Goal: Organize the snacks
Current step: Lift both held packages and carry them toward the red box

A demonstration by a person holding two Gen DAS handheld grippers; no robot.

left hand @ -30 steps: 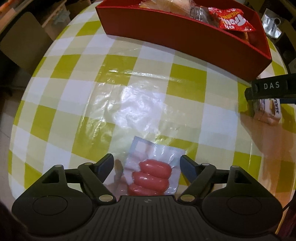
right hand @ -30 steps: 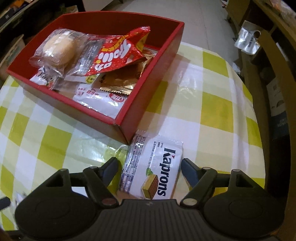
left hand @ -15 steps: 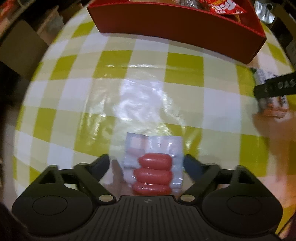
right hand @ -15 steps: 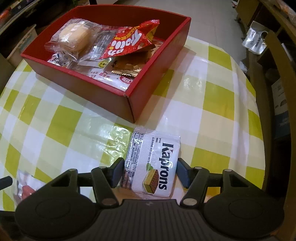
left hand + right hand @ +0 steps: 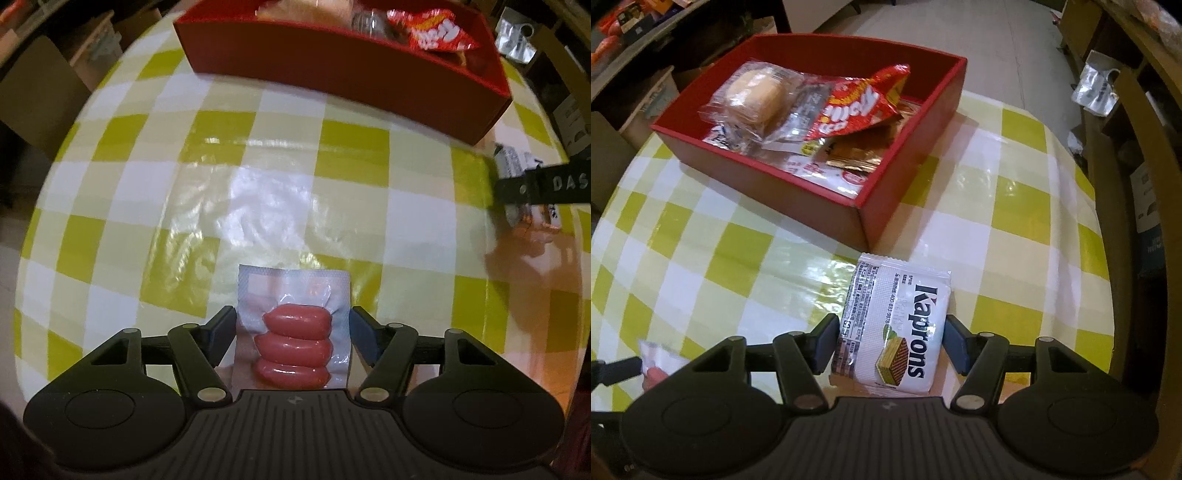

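A clear pack of three red sausages lies between the fingers of my left gripper. Its jaws are closing, and both pads meet the pack's side edges. My right gripper is shut on a white Kaprons wafer pack, held a little above the cloth near the box corner. The red box stands at the back of the table. It holds a red chip bag, a wrapped bun and other packets. In the left wrist view the box lies straight ahead.
The table wears a glossy green-and-white checked cloth. A wooden chair back stands close along the table's right edge. Boxes and shelves crowd the floor around the table. The right gripper's finger shows at the right edge of the left wrist view.
The left jaws have narrowed onto the sausage pack, which now sits square between them. The right jaws closed on the wafer pack and rose slightly with it.
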